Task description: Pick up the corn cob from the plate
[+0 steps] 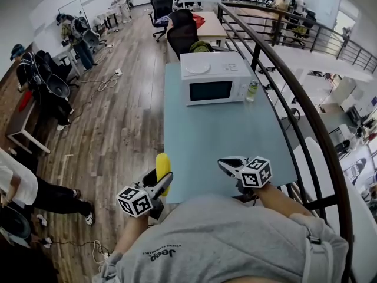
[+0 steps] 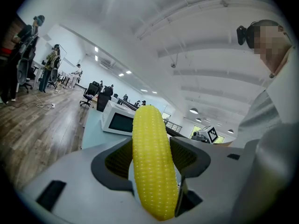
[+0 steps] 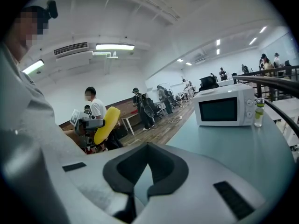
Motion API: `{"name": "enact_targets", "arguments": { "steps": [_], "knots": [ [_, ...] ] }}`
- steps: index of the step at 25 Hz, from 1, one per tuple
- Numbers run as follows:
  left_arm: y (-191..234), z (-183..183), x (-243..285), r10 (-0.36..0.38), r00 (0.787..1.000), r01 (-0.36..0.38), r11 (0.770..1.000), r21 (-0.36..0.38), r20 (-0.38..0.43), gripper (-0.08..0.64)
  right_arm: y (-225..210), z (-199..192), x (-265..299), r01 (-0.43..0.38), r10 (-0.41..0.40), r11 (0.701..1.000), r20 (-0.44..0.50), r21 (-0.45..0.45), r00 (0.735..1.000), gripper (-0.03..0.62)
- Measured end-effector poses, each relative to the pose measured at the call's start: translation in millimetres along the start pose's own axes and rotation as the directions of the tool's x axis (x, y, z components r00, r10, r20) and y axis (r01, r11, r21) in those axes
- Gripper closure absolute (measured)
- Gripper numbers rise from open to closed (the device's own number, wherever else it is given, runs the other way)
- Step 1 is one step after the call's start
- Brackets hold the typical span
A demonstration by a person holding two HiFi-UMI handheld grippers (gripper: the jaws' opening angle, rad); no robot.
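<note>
My left gripper (image 1: pixel 159 181) is shut on a yellow corn cob (image 1: pixel 162 171) and holds it in the air off the near left corner of the pale blue table (image 1: pixel 218 140). In the left gripper view the cob (image 2: pixel 152 162) stands between both pads and sticks out past them. My right gripper (image 1: pixel 227 165) hovers over the table's near edge, jaws together with nothing in them; its own view shows its pads (image 3: pixel 145 171) meeting. A white plate (image 1: pixel 197 68) lies on top of the microwave (image 1: pixel 213 78), bare.
A small bottle (image 1: pixel 252 90) stands right of the microwave. A dark railing (image 1: pixel 294 99) runs along the table's right side. Office chairs (image 1: pixel 181 37) stand behind the table, with people and desks on the wooden floor at left.
</note>
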State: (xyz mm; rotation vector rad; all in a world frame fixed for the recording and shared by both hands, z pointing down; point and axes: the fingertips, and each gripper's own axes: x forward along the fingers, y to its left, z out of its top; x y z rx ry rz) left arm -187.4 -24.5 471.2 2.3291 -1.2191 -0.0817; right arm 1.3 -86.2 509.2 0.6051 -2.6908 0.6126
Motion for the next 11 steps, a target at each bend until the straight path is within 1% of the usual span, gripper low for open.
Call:
{"name": "enact_targets", "arguments": {
  "steps": [11],
  "knots": [
    [-0.1, -1.9, 6.8, 0.014, 1.0, -0.013, 1.0, -0.001, 0.007, 0.296, -10.9, 2.1, -4.4, -0.004, 0.004, 1.0, -0.001, -0.013, 1.0, 0.578]
  ]
}}
